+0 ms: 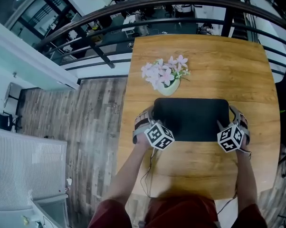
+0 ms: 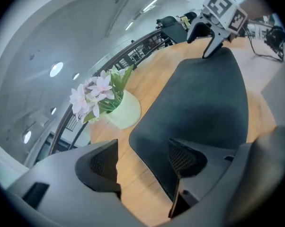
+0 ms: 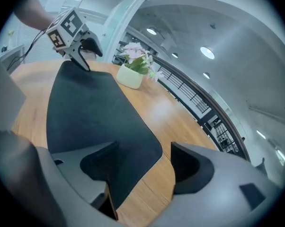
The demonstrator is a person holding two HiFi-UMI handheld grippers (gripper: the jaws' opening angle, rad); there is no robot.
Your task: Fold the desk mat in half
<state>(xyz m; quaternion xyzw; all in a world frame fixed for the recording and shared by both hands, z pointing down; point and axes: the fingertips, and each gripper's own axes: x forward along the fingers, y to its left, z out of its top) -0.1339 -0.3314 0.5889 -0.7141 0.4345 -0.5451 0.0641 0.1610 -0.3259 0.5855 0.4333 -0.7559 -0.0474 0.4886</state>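
A black desk mat (image 1: 190, 119) lies flat on the wooden table (image 1: 204, 61), in front of me. My left gripper (image 1: 149, 117) is at the mat's left end, open. In the left gripper view the mat's (image 2: 199, 103) near corner lies between the open jaws of that gripper (image 2: 143, 161), one finger over the mat and the other over bare wood. My right gripper (image 1: 232, 114) is at the mat's right end, open as well. In the right gripper view the mat's (image 3: 90, 112) corner lies between the spread jaws of that gripper (image 3: 142, 163), and nothing is pinched.
A pale green vase of pink flowers (image 1: 166, 77) stands just behind the mat's far left corner. The table's left edge (image 1: 125, 108) drops to a plank floor. A dark railing (image 1: 181, 4) runs behind the table. Each gripper shows in the other's view, as the right gripper (image 2: 213, 32) and the left gripper (image 3: 81, 46).
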